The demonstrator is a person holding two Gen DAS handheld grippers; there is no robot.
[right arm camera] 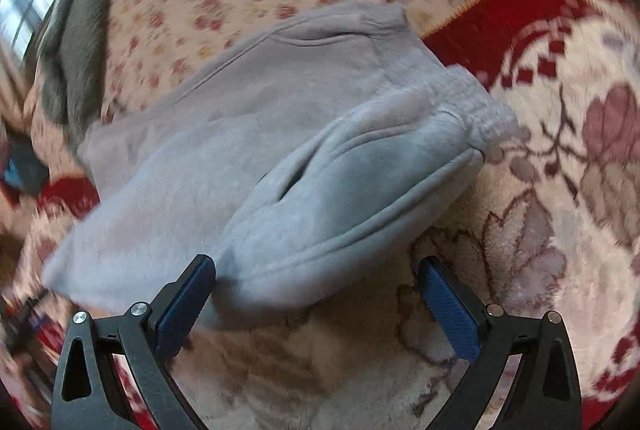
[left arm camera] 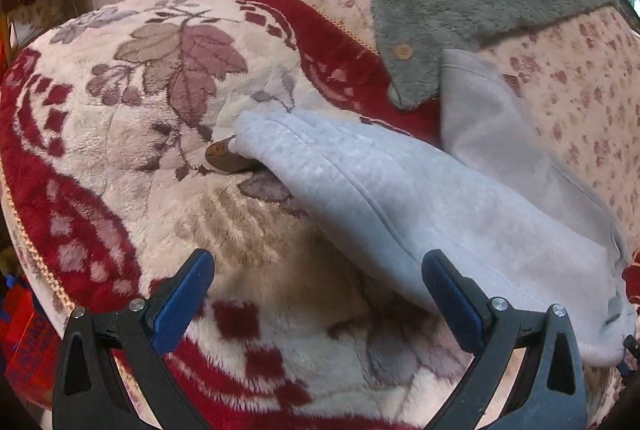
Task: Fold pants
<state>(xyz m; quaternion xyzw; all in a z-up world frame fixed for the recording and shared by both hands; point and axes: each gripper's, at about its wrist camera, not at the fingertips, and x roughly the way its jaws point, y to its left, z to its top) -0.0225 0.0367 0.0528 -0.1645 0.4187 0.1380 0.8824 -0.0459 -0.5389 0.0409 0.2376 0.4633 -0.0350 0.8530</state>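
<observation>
Both jaws gape; pants (right arm camera: 256,149) partly hide brown tag (left arm camera: 224,155).

Soft daylight; R view motion-blurred

No lettering is clear enough to read.

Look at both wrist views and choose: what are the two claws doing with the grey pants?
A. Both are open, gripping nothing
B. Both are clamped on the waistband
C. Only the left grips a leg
A: the left claw and right claw both stand wide open, with no fold of the grey pants pinched between their fingers.
</observation>
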